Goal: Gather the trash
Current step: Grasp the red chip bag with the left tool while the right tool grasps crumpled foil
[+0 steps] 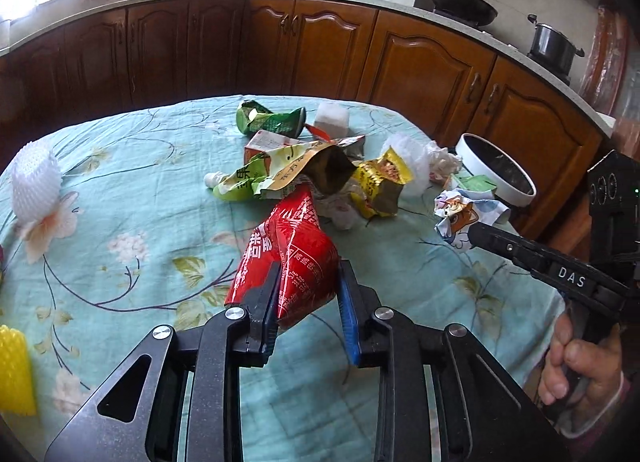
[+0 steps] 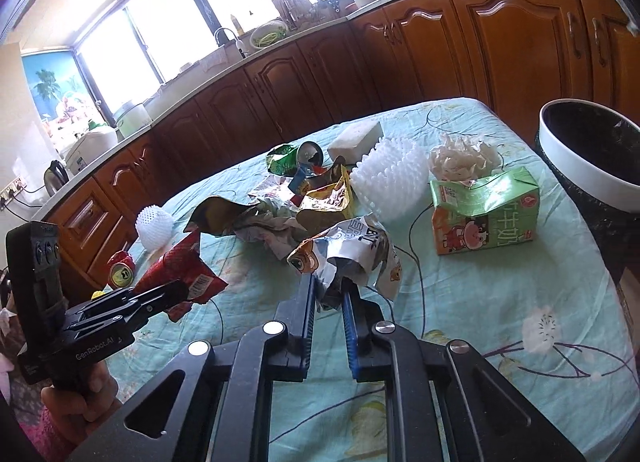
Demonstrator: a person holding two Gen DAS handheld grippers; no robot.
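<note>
My left gripper (image 1: 308,274) is shut on a red snack bag (image 1: 296,246) and holds it above the table; it also shows in the right wrist view (image 2: 180,274). My right gripper (image 2: 328,290) is shut on a crumpled cartoon-print wrapper (image 2: 352,250), which also shows in the left wrist view (image 1: 460,214). A pile of wrappers (image 1: 316,170) lies at the table's middle. A white-rimmed trash bin (image 2: 580,166) with a black liner stands off the table's right edge.
A green milk carton (image 2: 484,218), a white foam net (image 2: 388,174), crumpled tissue (image 2: 460,158) and a white block (image 2: 356,138) lie on the floral tablecloth (image 1: 120,182). Another foam net (image 1: 34,186) and a red can (image 2: 120,268) sit at the left. Kitchen cabinets stand behind.
</note>
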